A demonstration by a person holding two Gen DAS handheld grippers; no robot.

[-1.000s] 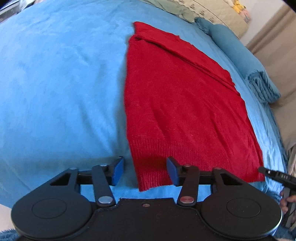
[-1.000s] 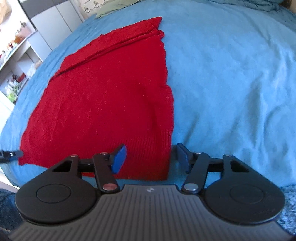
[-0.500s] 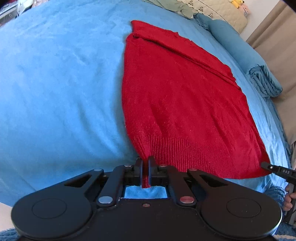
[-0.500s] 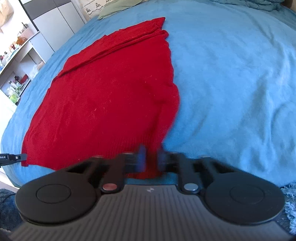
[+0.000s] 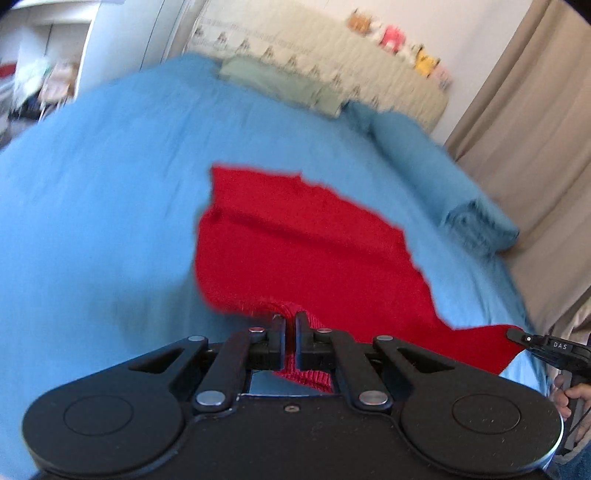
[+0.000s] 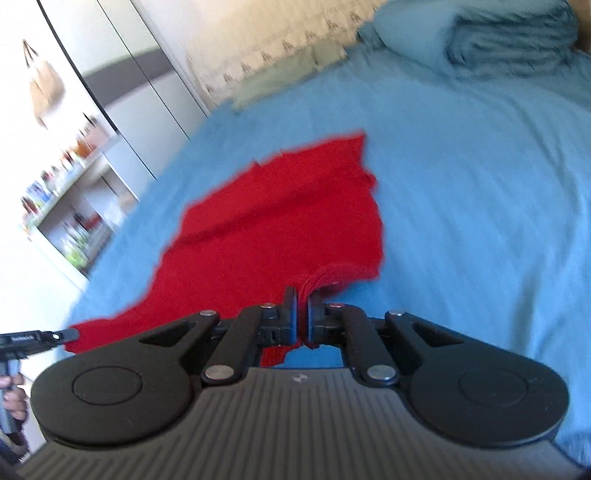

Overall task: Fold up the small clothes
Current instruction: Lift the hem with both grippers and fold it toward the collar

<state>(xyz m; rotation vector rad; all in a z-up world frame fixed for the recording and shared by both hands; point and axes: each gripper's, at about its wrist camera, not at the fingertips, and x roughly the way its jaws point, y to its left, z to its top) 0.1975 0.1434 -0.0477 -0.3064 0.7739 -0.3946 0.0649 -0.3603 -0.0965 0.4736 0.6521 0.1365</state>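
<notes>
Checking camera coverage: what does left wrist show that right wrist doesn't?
Left wrist only: the beige curtain, soft toys along the headboard, and the right gripper pinching the far hem corner.

Right wrist only: the wardrobe, cluttered shelves, a hanging bag, and the left gripper at its corner.

Both: the red sweater on the blue bedspread, each gripper's own fingers shut on the hem, the folded blue blanket, and motion blur.
</notes>
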